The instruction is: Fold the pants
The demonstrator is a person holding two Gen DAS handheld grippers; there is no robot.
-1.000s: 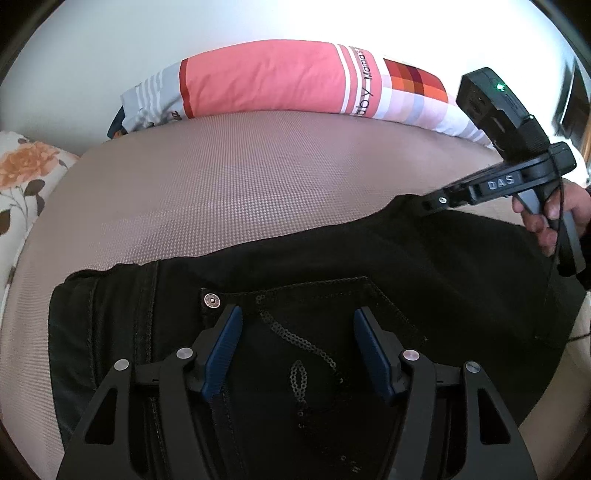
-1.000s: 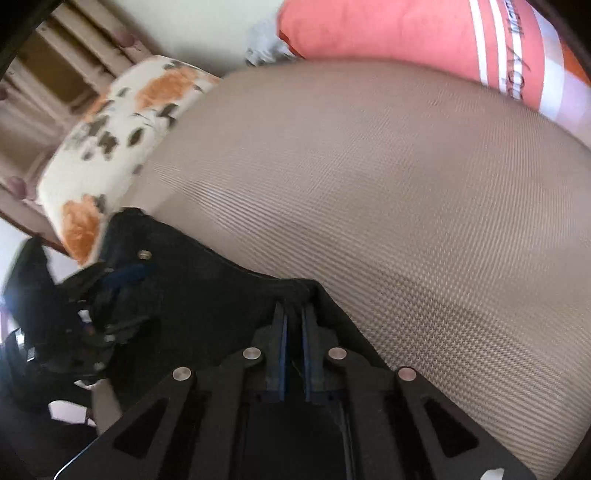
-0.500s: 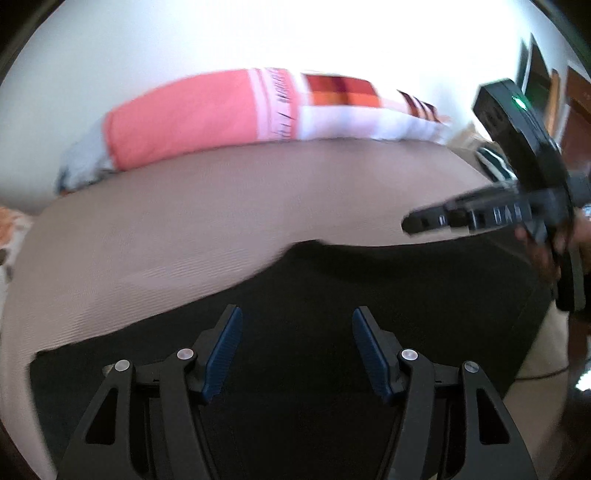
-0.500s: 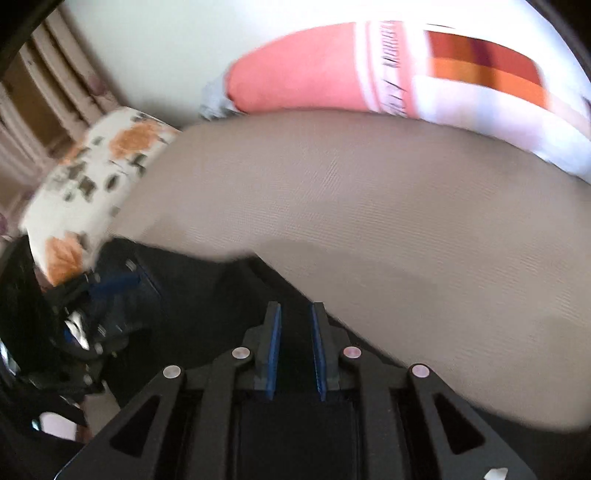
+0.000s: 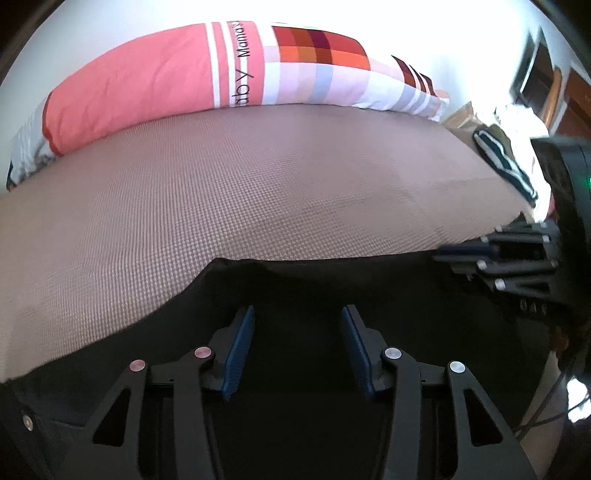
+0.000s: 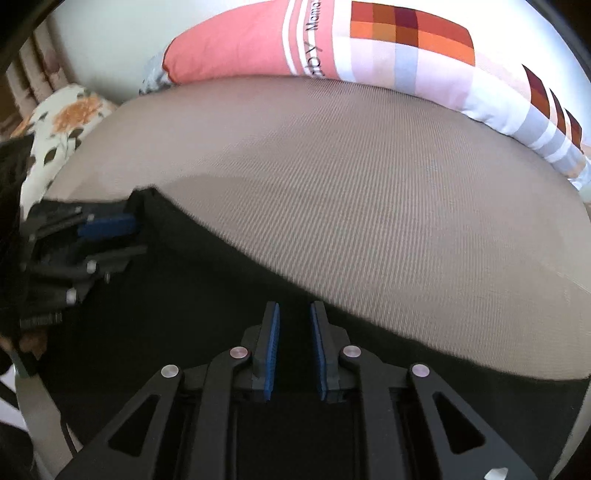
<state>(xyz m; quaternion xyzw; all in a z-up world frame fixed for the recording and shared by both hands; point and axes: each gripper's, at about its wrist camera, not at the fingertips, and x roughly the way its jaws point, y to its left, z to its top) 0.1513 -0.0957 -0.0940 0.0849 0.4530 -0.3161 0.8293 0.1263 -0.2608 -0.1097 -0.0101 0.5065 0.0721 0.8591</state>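
- Black pants lie flat beneath both my grippers, long axis running between them.
- Left gripper: jaws just narrowed, still apart, gripping nothing.
- Right gripper: jaws slightly apart, fabric below, unclamped; neither hand nearer.

A taupe bed lay under a bright white wall, with a pink bolster along its far edge.
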